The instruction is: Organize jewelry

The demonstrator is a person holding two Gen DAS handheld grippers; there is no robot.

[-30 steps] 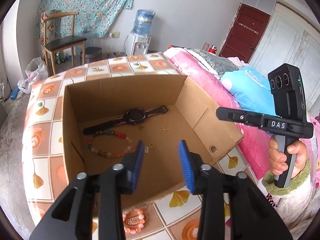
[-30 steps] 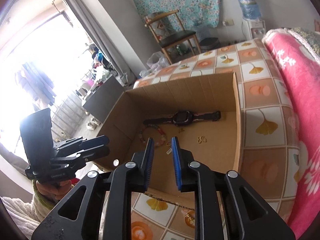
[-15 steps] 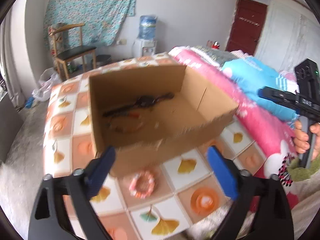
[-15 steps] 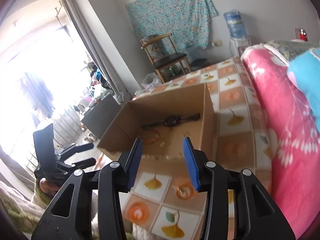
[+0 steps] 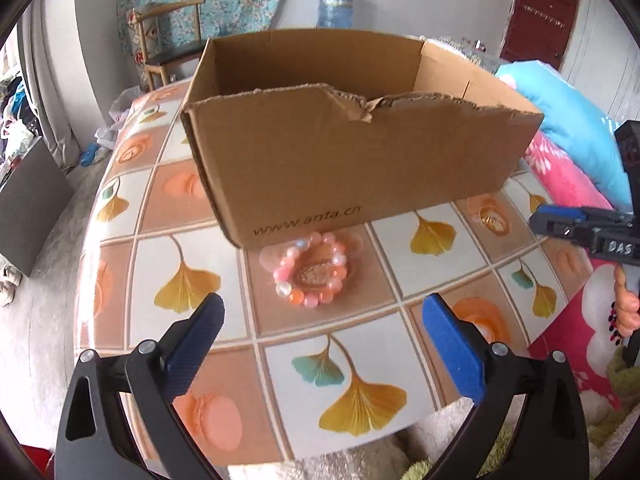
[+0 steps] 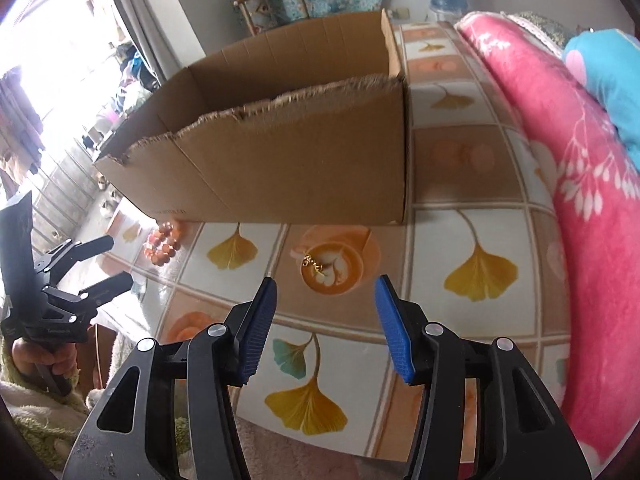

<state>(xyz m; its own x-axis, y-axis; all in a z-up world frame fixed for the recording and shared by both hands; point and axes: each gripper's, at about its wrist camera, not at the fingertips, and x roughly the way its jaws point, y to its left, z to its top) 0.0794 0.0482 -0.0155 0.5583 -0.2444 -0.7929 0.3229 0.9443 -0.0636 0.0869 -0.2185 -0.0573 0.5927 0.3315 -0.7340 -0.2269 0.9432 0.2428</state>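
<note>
A pink and orange bead bracelet (image 5: pixel 311 270) lies on the tiled table just in front of the cardboard box (image 5: pixel 352 168). My left gripper (image 5: pixel 320 344) is wide open and empty, a little short of the bracelet. A small gold jewelry piece (image 6: pixel 313 264) lies on an orange tile in front of the box (image 6: pixel 280 172). My right gripper (image 6: pixel 326 328) is open and empty, just short of it. The bracelet also shows in the right wrist view (image 6: pixel 163 240). The box's inside is hidden from here.
The table (image 5: pixel 168 240) has a leaf and flower tile pattern and ends close to me. A pink blanket (image 6: pixel 580 184) and a blue pillow (image 5: pixel 568 120) lie to the right. A chair (image 5: pixel 168 36) and a water dispenser (image 5: pixel 336 4) stand behind.
Both grippers pulled back from above the box and dropped low in front of it. Both opened wider. The box contents went out of sight; the bracelet and gold piece on the table came into view.
</note>
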